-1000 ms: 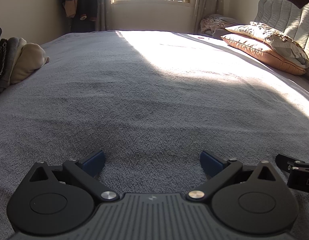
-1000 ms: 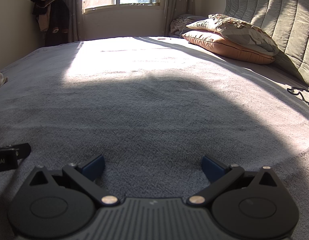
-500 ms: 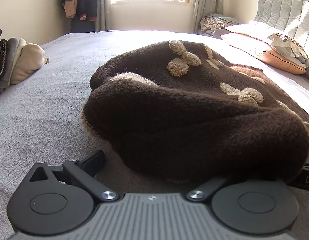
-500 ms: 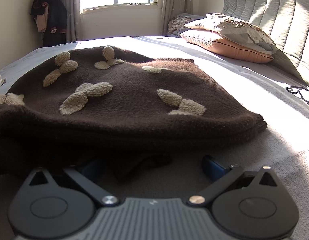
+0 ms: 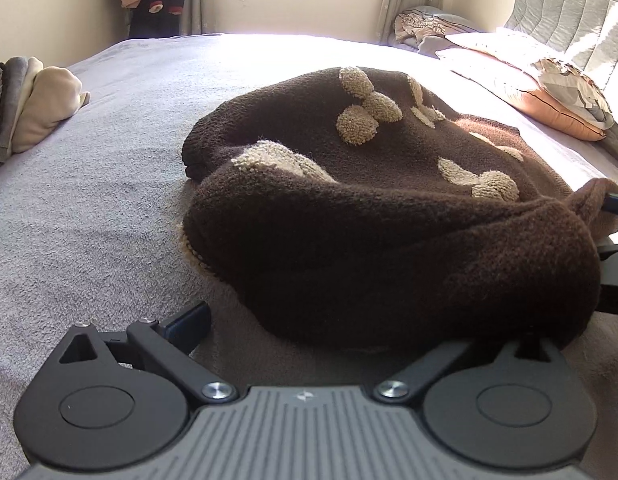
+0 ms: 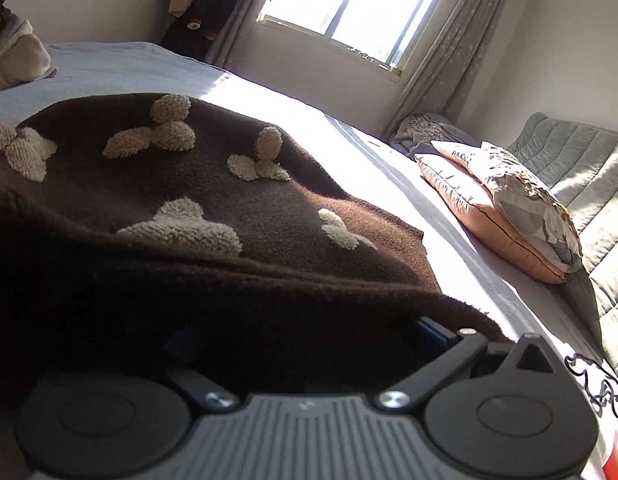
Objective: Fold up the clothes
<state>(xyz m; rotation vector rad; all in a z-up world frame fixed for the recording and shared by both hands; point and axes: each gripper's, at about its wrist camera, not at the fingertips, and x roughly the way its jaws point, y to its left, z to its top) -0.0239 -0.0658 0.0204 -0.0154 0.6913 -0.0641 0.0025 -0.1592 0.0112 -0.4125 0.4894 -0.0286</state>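
On the bed (image 5: pixel 109 200), the bunched brown sweater (image 5: pixel 389 208) drapes over both wide-spread tools, left tool (image 5: pixel 309 332) and right tool (image 6: pixel 305 344), so I'd pinch one hem edge each and spread it flat first.

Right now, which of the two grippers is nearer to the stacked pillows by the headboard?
Right. The right gripper sits under the brown sweater's edge on the pillows' side; the left gripper is at the opposite end.
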